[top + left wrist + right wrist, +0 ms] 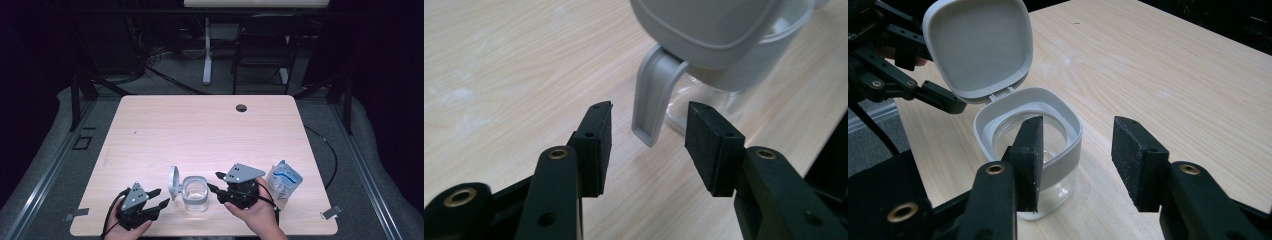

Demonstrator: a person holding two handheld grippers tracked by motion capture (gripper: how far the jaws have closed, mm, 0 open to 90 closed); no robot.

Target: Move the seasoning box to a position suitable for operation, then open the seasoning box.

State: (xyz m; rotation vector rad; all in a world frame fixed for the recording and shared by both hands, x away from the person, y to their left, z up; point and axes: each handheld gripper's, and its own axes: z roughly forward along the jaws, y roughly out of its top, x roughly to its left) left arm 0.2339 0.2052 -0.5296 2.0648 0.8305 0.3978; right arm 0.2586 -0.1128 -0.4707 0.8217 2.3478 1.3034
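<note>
A clear jar (195, 192) with a pale grey rim stands near the table's front edge, its hinged lid (173, 181) swung up and open on the left side. My left gripper (162, 196) is just left of the jar and open. In the left gripper view its jaws (649, 132) point at the lid's hanging latch tab (651, 95) without touching it. My right gripper (214, 182) is just right of the jar, also open. In the right gripper view its jaws (1078, 127) stand wide, one pad in front of the jar (1068, 120), nothing gripped. The jar looks empty.
A blue and white pouch (284, 181) stands on the table (200, 130) right of my right hand. A cable hole (241, 107) lies near the far edge. Beyond the table stand a black chair (262, 45) and a desk leg.
</note>
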